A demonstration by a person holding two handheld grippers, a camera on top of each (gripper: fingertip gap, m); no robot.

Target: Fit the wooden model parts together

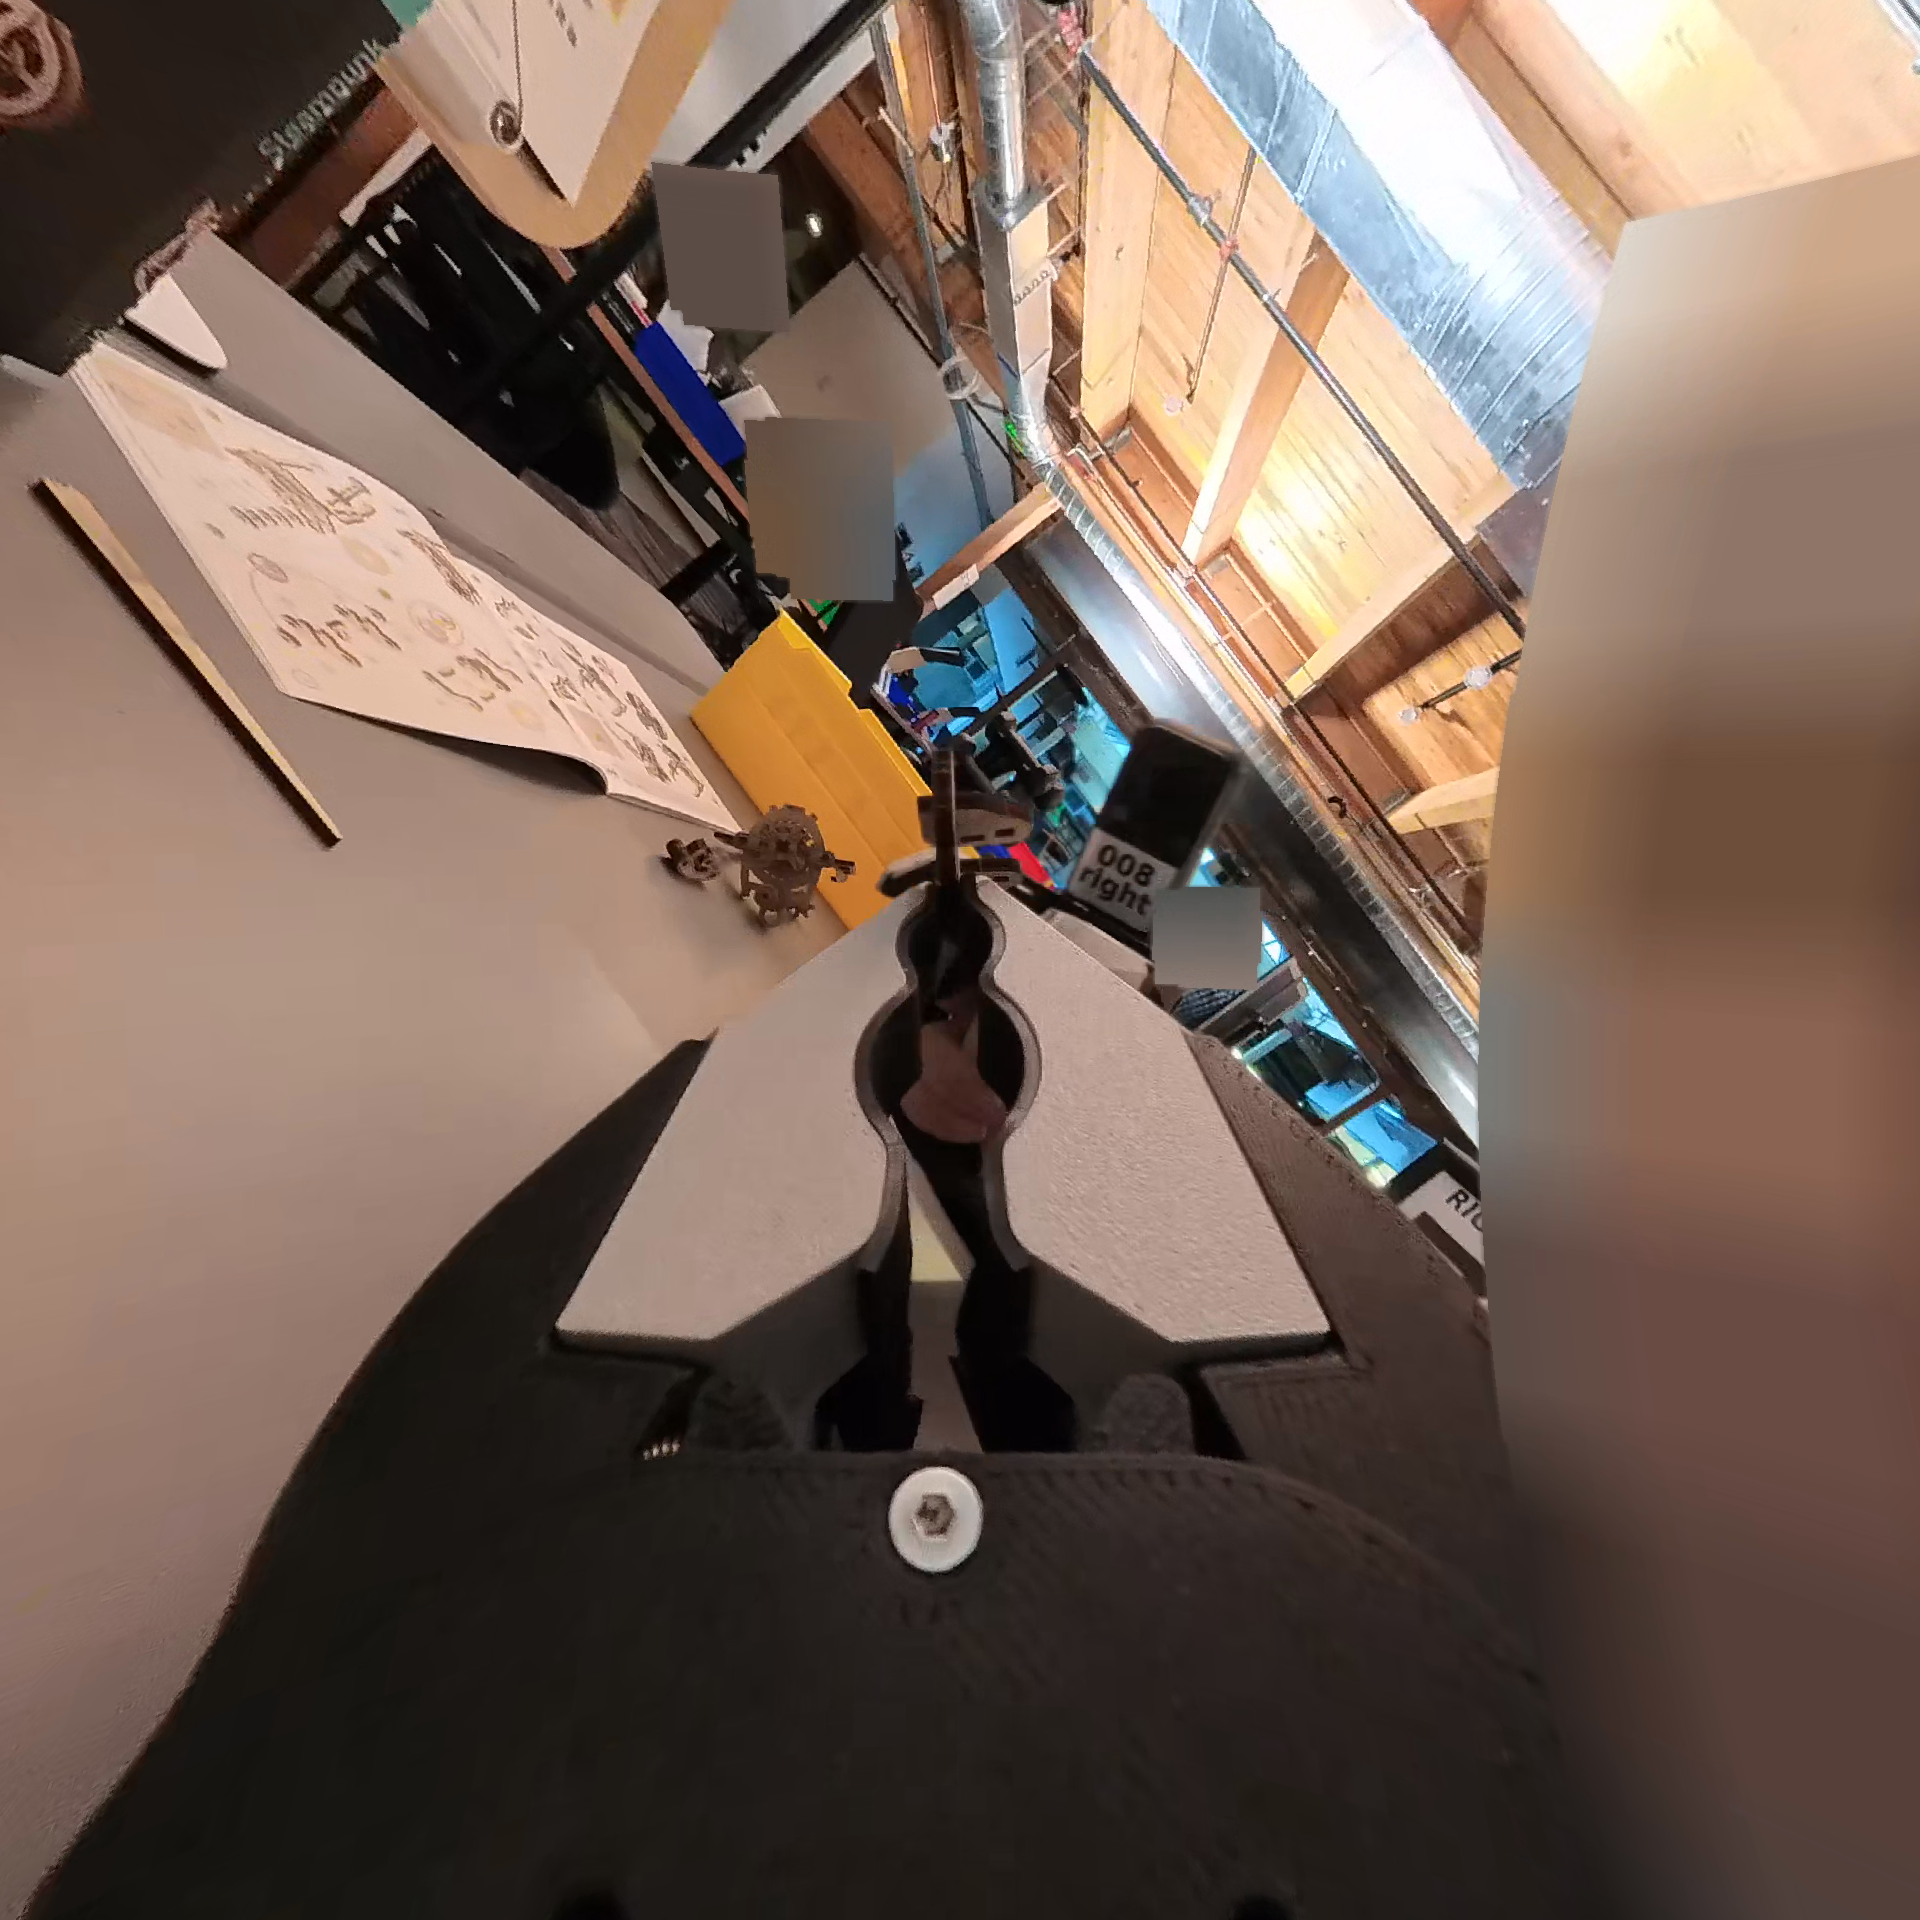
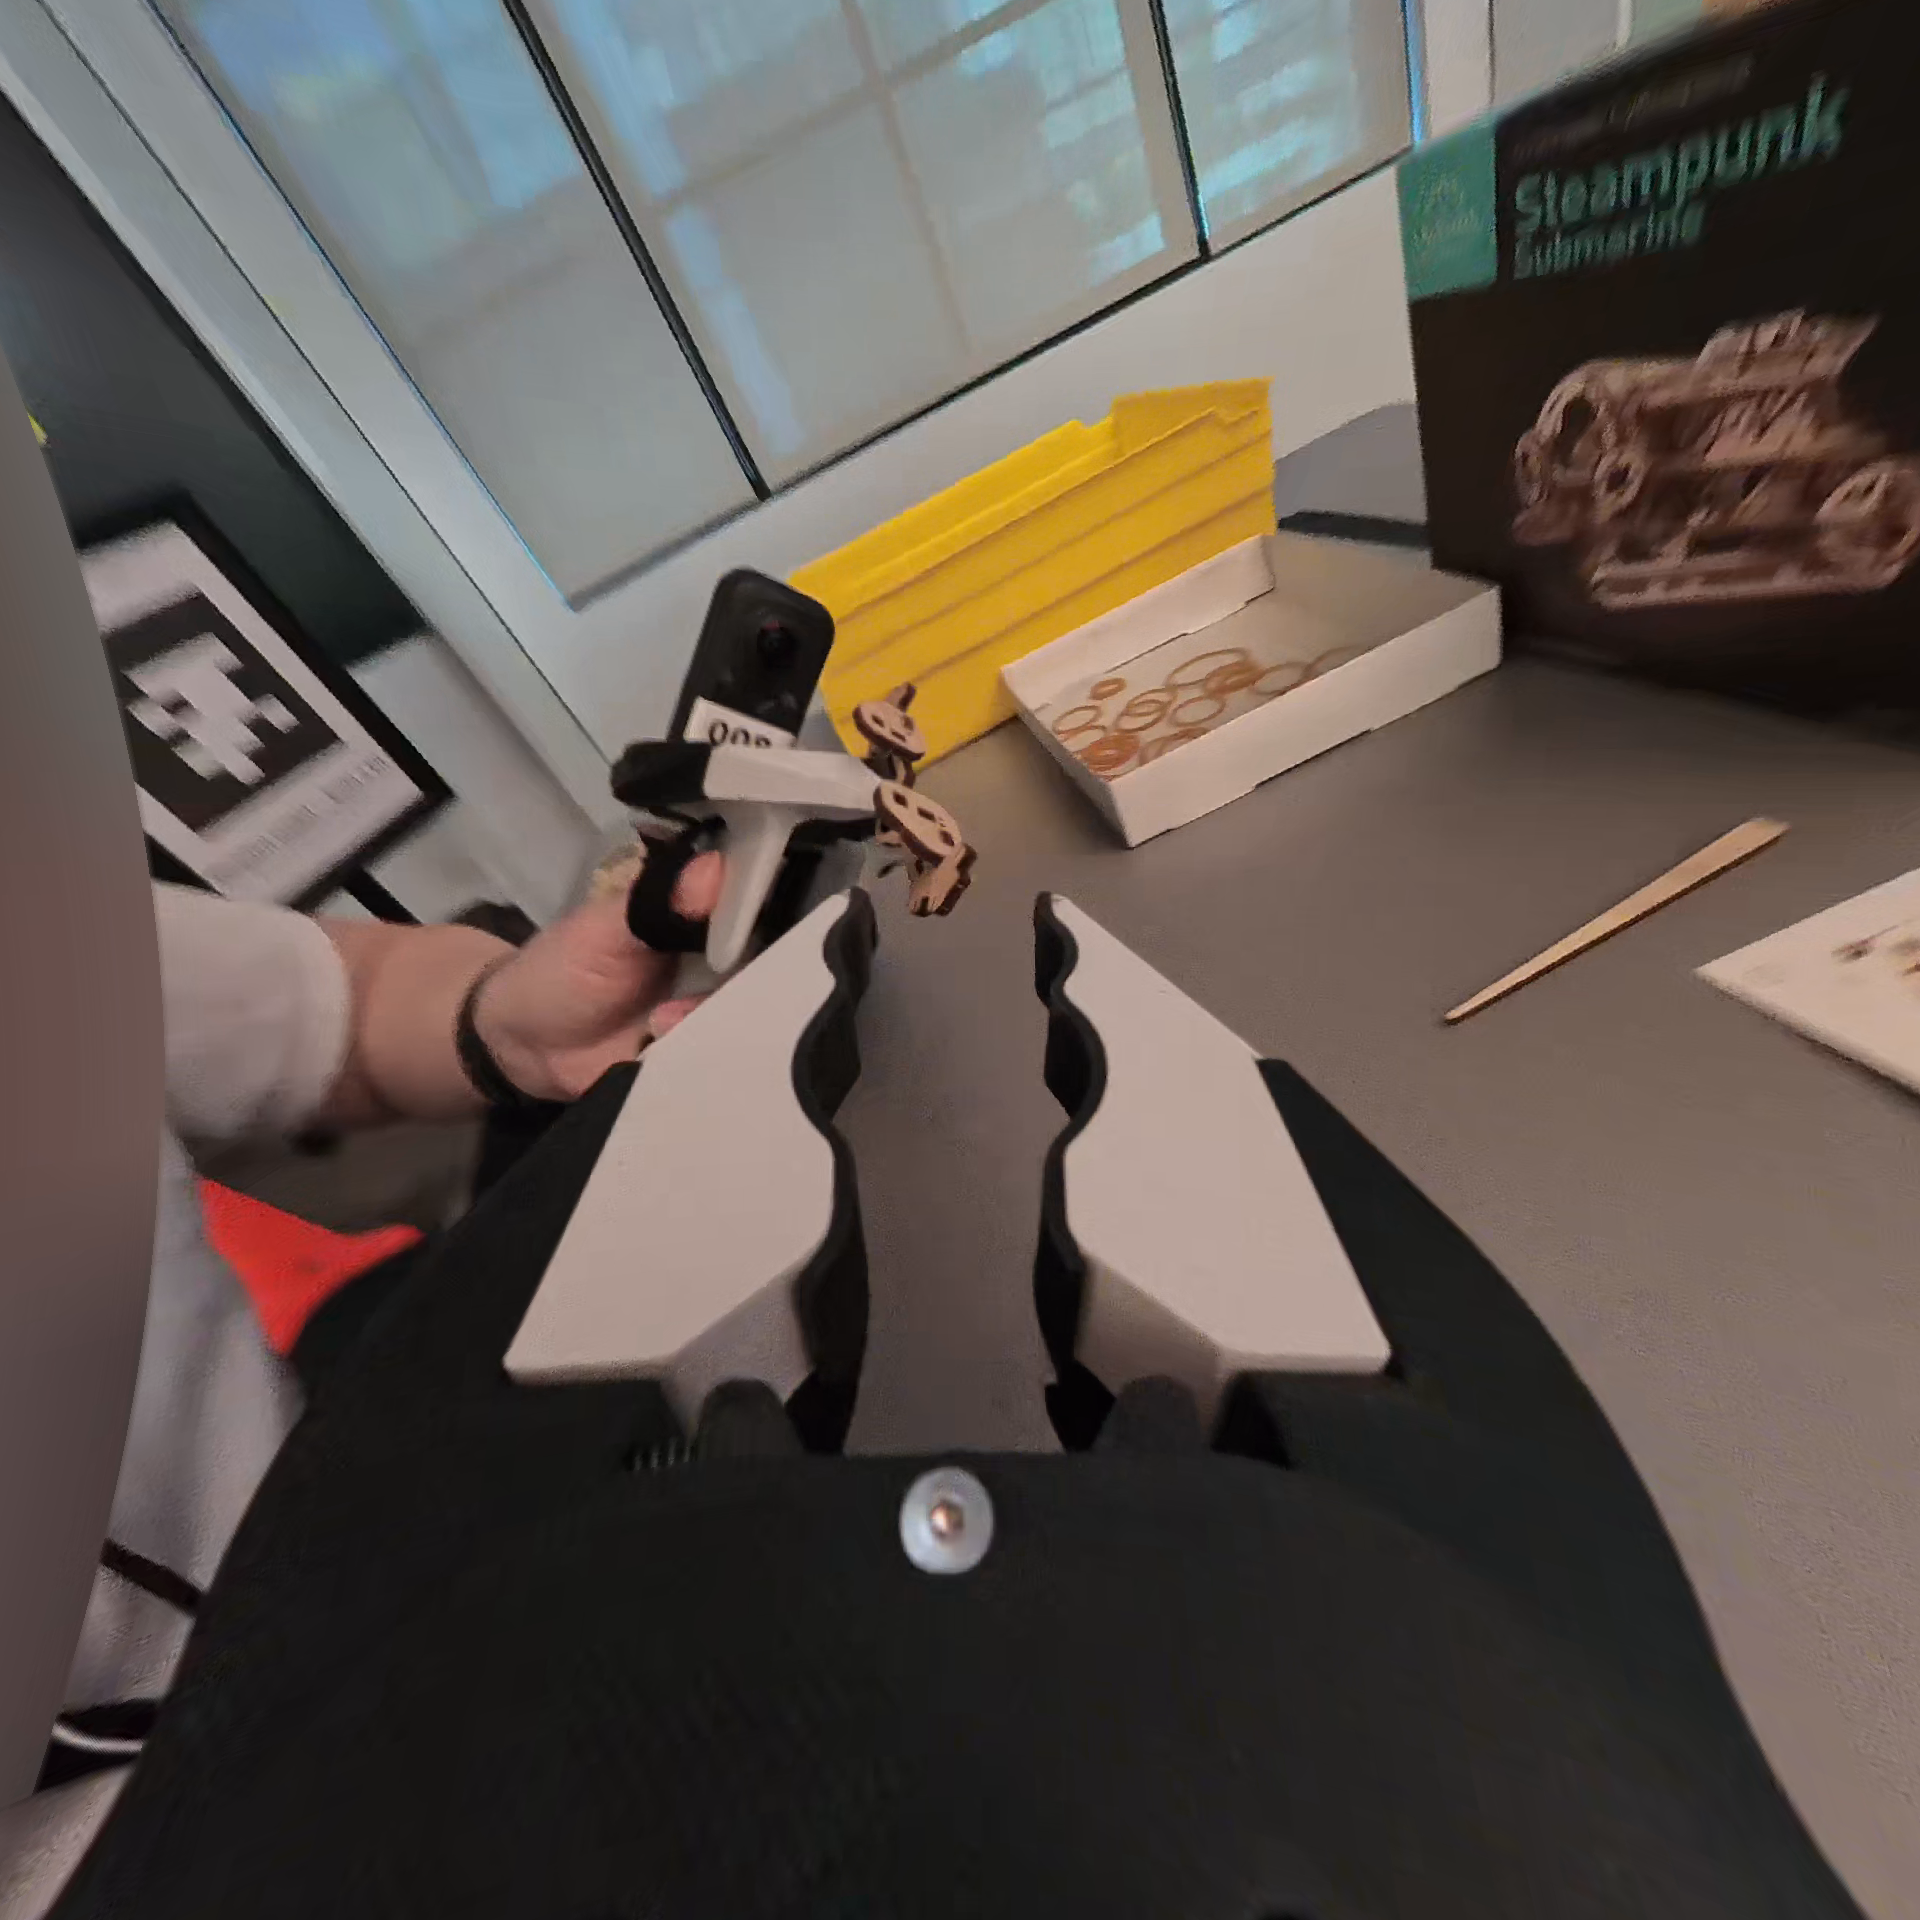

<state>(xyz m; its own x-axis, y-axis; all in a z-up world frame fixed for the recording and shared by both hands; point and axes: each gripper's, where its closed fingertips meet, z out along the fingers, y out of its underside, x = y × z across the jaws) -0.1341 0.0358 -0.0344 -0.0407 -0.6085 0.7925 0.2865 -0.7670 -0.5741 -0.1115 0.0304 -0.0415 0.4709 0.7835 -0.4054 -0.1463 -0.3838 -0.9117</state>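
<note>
Facing grey table (image 2: 1455, 1195) w/ yellow bin (image 2: 1039, 561): left tongs (image 1: 948, 894) clamping wooden part (image 2: 914, 821), right tongs (image 2: 948, 914) agape, empty.

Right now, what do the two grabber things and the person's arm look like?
Both grippers, left and right, have black textured bodies, pale grey wedge jaws with wavy black inner edges, and one silver screw. The arm wears a light sleeve and a dark wristband.

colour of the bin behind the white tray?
Yellow bin; clearest in the right wrist view, just behind the white tray.
</note>
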